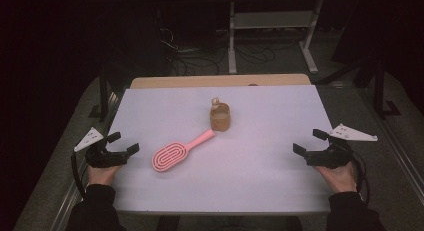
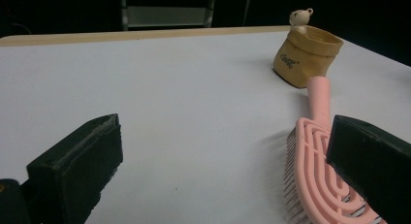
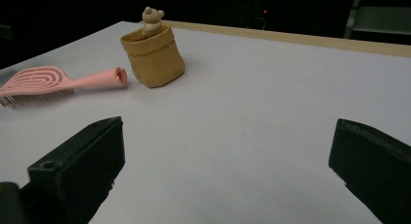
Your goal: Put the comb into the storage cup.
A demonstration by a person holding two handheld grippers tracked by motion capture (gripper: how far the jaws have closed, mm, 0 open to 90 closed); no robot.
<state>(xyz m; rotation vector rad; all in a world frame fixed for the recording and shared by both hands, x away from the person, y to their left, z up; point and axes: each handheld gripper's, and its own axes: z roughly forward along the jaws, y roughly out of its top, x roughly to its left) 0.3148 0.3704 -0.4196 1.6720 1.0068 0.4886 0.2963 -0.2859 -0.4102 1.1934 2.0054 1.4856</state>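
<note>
Two tools sit low at the near corners of the desk (image 1: 270, 191), and both are spread wide with nothing between their jaws. The left tool (image 1: 120, 143) rests at the left edge, held in the person's left hand (image 1: 102, 174), its jaws pointing in toward the middle. The right tool (image 1: 310, 143) mirrors it at the right edge in the right hand (image 1: 341, 175), a grey three-cornered plate (image 1: 352, 133) riding on top. Out on the pale surface lies a pink hairbrush (image 1: 179, 150), bristles down, its oval vented head toward the left tool and its handle angling up and away. The handle's tip lands just beside a small tan pouch-shaped cup (image 1: 220, 117), which stands upright near the middle of the desk, toward the far side. A little bear figure (image 1: 215, 102) peeks over the cup's far rim. From the left gripper view the brush head (image 2: 317, 178) lies close by the right-hand jaw, bristles visible along its edge, cup (image 2: 306, 59) beyond. From the right gripper view the brush (image 3: 48, 82) and cup (image 3: 154, 58) sit well off to the left, far from the open jaws.
</note>
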